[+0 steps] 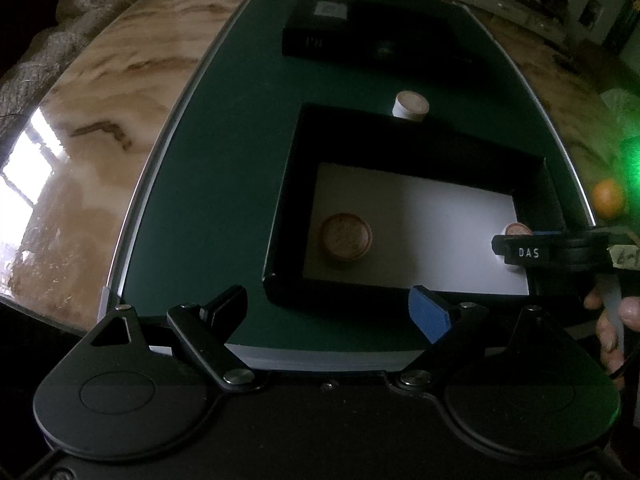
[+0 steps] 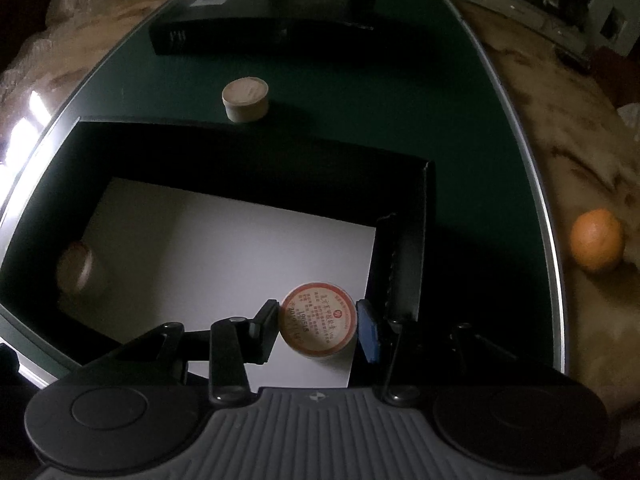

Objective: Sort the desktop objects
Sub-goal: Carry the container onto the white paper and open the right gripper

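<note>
An open black box (image 1: 294, 168) with a white floor sits on a green mat (image 1: 224, 168). My right gripper (image 2: 318, 328) is shut on a small round labelled jar (image 2: 318, 324), held low inside the box (image 2: 248, 148) near its right wall. In the left wrist view that gripper (image 1: 516, 246) shows at the box's right side with the jar's (image 1: 518, 229) top just visible. A second round jar (image 1: 346, 239) lies on the box floor at the left, also visible as the blurred jar (image 2: 76, 266). A third jar (image 1: 410, 106) stands on the mat behind the box. My left gripper (image 1: 328, 312) hangs open above the box's near edge.
A long black case (image 1: 360, 40) lies at the far end of the mat. An orange (image 2: 596, 240) rests on the marble table (image 1: 92, 128) right of the mat. A person's hand (image 1: 612, 324) holds the right gripper's handle. The mat's metal rim (image 2: 548, 208) runs along both sides.
</note>
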Motion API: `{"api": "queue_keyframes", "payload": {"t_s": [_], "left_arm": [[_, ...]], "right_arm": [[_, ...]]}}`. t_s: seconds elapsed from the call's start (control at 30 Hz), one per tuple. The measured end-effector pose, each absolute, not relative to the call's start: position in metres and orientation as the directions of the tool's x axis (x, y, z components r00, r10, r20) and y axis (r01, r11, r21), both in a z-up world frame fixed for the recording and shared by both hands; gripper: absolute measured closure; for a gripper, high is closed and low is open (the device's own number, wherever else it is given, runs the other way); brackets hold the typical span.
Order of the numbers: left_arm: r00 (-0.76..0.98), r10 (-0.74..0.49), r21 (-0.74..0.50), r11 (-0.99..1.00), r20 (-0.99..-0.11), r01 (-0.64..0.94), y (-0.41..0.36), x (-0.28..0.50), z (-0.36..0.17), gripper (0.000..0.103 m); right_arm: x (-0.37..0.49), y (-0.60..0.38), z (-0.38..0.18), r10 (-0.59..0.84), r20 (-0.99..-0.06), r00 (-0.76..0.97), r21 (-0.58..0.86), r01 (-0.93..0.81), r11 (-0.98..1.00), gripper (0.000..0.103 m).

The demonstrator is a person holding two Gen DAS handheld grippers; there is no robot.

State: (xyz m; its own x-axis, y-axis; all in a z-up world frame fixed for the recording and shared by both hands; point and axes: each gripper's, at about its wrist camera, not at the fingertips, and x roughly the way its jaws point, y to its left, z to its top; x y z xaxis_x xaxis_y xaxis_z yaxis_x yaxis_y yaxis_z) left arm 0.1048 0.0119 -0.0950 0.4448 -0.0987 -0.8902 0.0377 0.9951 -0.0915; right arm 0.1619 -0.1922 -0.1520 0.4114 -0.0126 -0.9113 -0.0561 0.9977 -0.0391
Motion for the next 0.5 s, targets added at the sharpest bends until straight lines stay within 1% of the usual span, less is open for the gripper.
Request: {"api": "queue_keyframes", "payload": {"t_s": [0.07, 0.13, 0.27, 0.4, 0.47, 0.5], "left_arm": [[0.445, -0.097, -0.089, 0.995, -0.89, 0.038, 0.011, 0.106, -0.095, 0.015], [0.447, -0.095, -0.086, 0.996, -0.89, 0.04, 0.011, 0.107, -0.094, 0.015], [0.46, -0.086, -0.072, 0.996, -0.884, 0.047, 0.007, 0.114, -0.09, 0.015], [0.493, -0.069, -0.047, 0.997, -0.867, 0.058, -0.001, 0.131, -0.08, 0.014], [0.51, -0.061, -0.031, 0.997, -0.858, 0.067, -0.007, 0.144, -0.075, 0.014], [0.519, -0.058, -0.024, 0.997, -0.853, 0.073, -0.011, 0.151, -0.072, 0.014]], "right_arm": [[0.161, -0.195, -0.15, 0.001, -0.909, 0.417, -0.022, -0.049, 0.999, 0.056], [0.16, -0.198, -0.146, 0.015, -0.902, 0.432, -0.006, -0.046, 0.999, 0.051], [0.153, -0.202, -0.135, 0.036, -0.884, 0.466, 0.018, -0.044, 0.999, 0.049], [0.145, -0.208, -0.12, 0.069, -0.858, 0.509, 0.064, -0.028, 0.998, 0.043], [0.139, -0.212, -0.114, 0.08, -0.846, 0.527, 0.084, -0.016, 0.996, 0.038], [0.136, -0.214, -0.111, 0.084, -0.84, 0.536, 0.093, -0.01, 0.996, 0.038]]}}
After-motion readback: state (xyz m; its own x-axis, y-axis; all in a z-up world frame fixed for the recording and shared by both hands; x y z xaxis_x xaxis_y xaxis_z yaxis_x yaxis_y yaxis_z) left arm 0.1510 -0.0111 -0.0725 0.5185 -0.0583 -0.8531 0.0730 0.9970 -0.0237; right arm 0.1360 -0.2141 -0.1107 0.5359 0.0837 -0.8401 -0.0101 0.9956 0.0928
